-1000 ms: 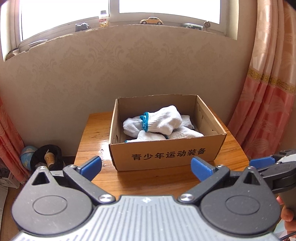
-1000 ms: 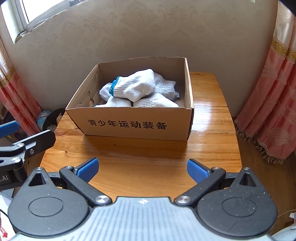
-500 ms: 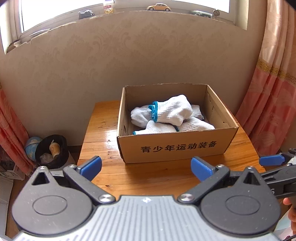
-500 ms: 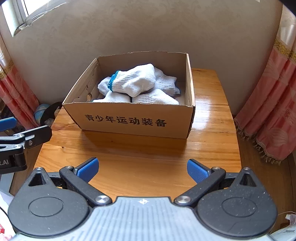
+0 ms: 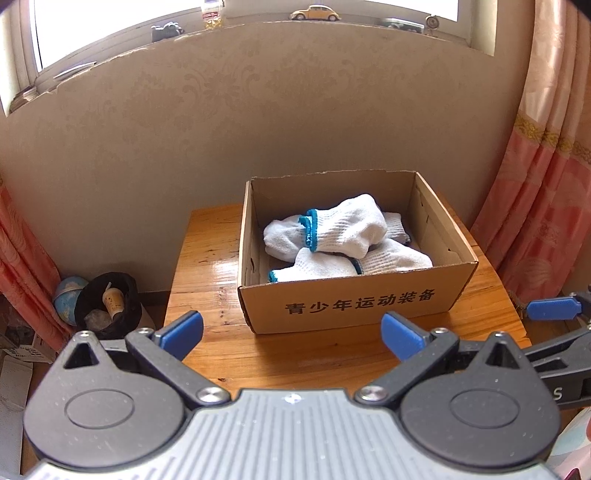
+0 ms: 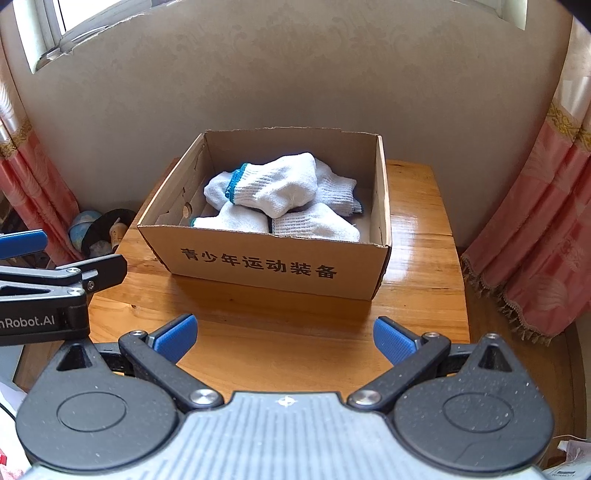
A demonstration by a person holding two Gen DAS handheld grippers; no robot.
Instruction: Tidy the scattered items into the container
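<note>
White gloves (image 5: 343,229) lie piled in a cardboard box (image 6: 266,264) on the wooden surface (image 6: 280,332); left tool (image 5: 291,328) and right tool (image 6: 282,334) hover released, empty.

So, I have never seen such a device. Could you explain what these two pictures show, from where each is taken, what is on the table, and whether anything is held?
There is no robot here: a person carries two hand-held grippers, each with two blue-tipped fingers and a wide-angle camera looking forward along them. One picture comes from the left gripper, the other from the right gripper; each also sees the other at its edge. Both are open and hold nothing. On the wooden table stands an open cardboard box with Chinese print on its front. Inside it lie white knitted gloves with blue cuffs, piled together. No loose item shows on the table around the box. Pink curtains hang at both sides, and a yellow toy car stands on the window sill.
</note>
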